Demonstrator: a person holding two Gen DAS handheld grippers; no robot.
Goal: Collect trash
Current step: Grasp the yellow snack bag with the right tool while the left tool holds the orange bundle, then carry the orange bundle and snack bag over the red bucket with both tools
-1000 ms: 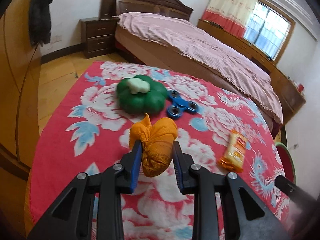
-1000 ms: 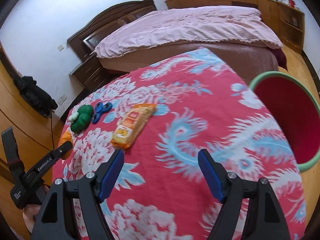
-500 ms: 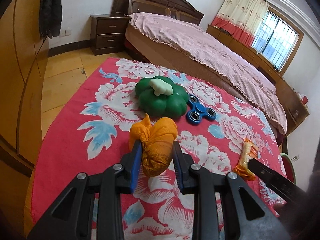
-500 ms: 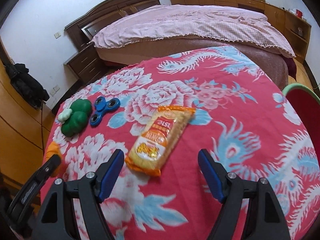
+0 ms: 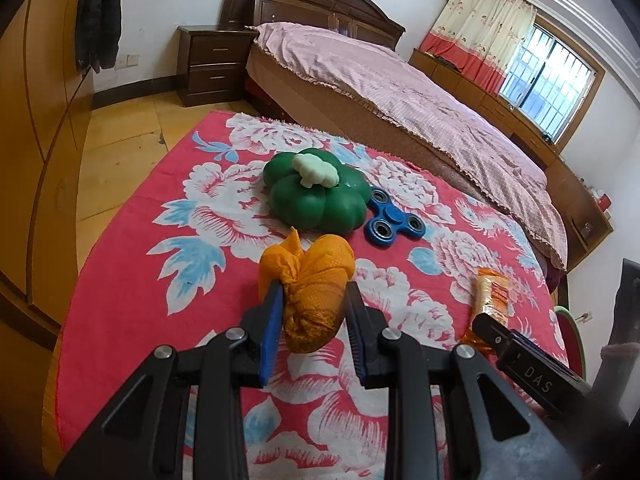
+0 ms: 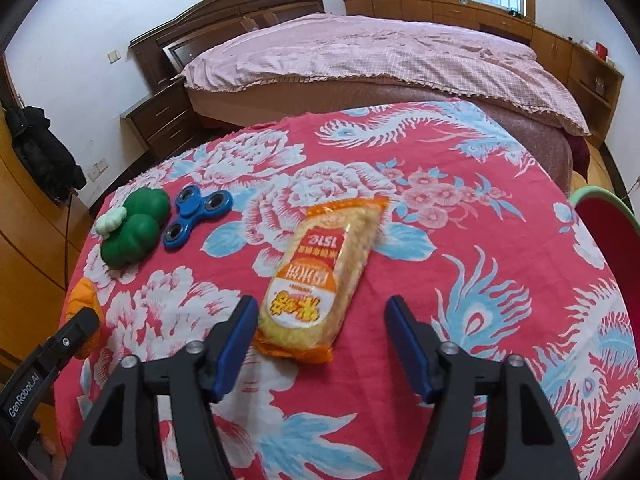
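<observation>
Orange snack packet [image 6: 320, 276]: lies on the floral cloth [image 6: 460, 248], near end between the jaws.
Right gripper [image 6: 320, 340]: has moved over it; closing, pads not yet touching.
Left gripper [image 5: 312, 312]: clamps orange cloth bundle [image 5: 310, 292].
Meaning: pickup imminent.

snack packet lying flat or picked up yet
Lying flat on the cloth. The snack packet rests between the closing jaws of the right hand-held gripper, whose pads don't touch it yet.
</observation>
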